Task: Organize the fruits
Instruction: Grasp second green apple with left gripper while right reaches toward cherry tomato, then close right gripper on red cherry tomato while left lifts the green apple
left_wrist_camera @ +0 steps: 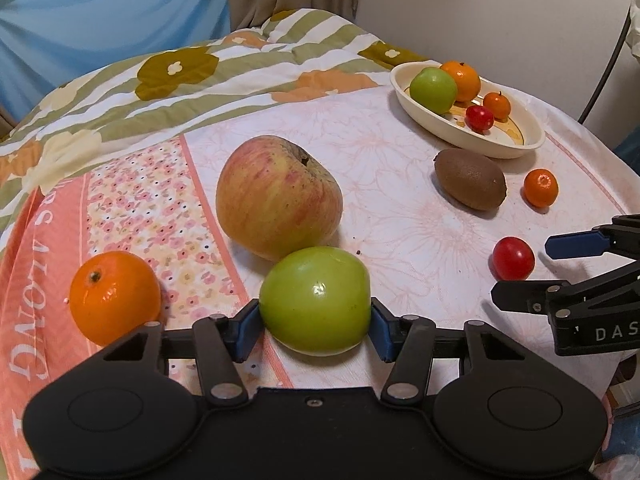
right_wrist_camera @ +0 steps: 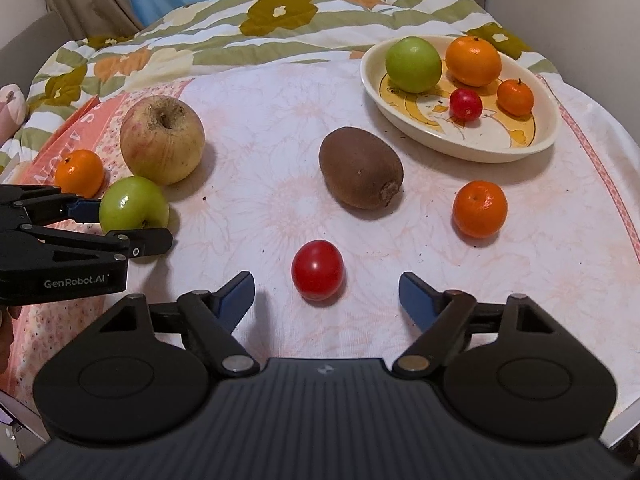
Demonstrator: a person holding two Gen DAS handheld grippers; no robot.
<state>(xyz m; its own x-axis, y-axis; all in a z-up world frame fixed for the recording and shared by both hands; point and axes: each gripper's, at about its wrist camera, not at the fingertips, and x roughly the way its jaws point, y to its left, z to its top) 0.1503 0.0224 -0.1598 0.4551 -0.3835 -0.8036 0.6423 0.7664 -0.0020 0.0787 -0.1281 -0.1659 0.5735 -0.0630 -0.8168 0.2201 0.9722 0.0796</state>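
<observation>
My left gripper (left_wrist_camera: 315, 316) is shut on a small green apple (left_wrist_camera: 315, 300) that rests on the cloth; it also shows in the right wrist view (right_wrist_camera: 134, 204). A large red-yellow apple (left_wrist_camera: 278, 196) lies just behind it, and an orange mandarin (left_wrist_camera: 114, 296) to its left. My right gripper (right_wrist_camera: 326, 296) is open, with a small red fruit (right_wrist_camera: 318, 275) just ahead of its fingers. A kiwi (right_wrist_camera: 360, 168) and a mandarin (right_wrist_camera: 480, 209) lie further on. The oval cream dish (right_wrist_camera: 532, 148) at the far right holds a green apple, two mandarins and a red fruit.
The fruits lie on a pink floral cloth (right_wrist_camera: 280, 120) over a bed. A striped green flowered quilt (right_wrist_camera: 240, 32) is bunched at the back. A wall stands to the right, curtains behind. The cloth's right edge (right_wrist_camera: 616, 184) drops off near the dish.
</observation>
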